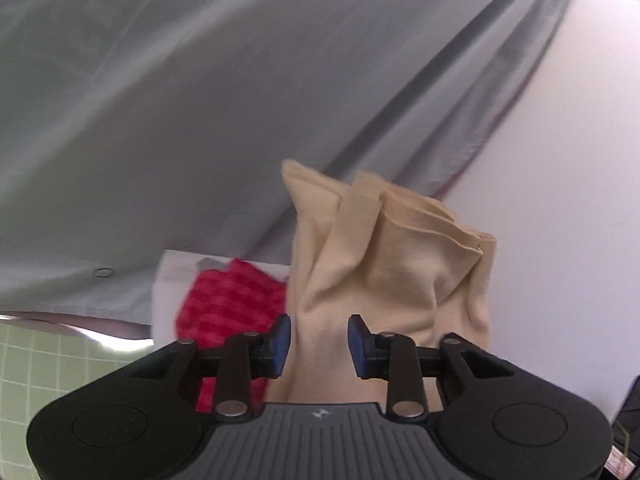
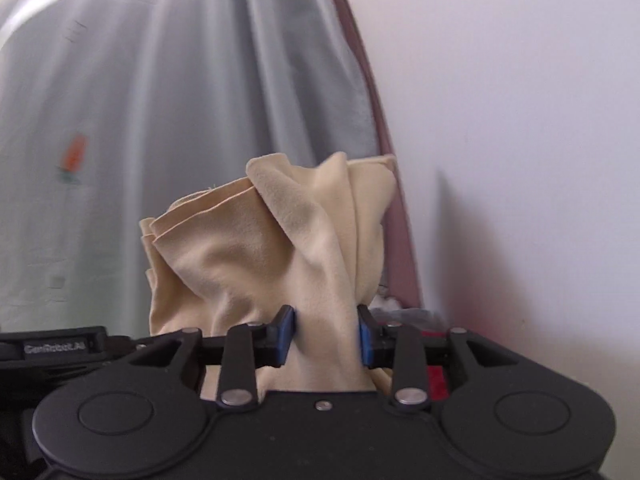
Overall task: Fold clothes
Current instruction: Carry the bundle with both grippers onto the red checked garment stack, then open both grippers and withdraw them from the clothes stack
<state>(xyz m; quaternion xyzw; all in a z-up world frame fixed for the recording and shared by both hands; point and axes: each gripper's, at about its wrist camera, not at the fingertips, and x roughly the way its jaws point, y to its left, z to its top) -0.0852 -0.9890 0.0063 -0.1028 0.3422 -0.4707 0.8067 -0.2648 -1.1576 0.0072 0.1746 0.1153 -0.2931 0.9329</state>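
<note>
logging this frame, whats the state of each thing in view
beige cloth: folded in layers, bunched, lifted between both grippers
left gripper: partly open, cloth between pads, right pad shows a gap
right gripper: shut on the cloth
red checked cloth: crumpled, lying behind
grey curtain: hanging, pleated

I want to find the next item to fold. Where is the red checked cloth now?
In the left wrist view the red checked cloth lies low and left of centre on a white surface, just left of the beige cloth and partly behind the left gripper.
</note>
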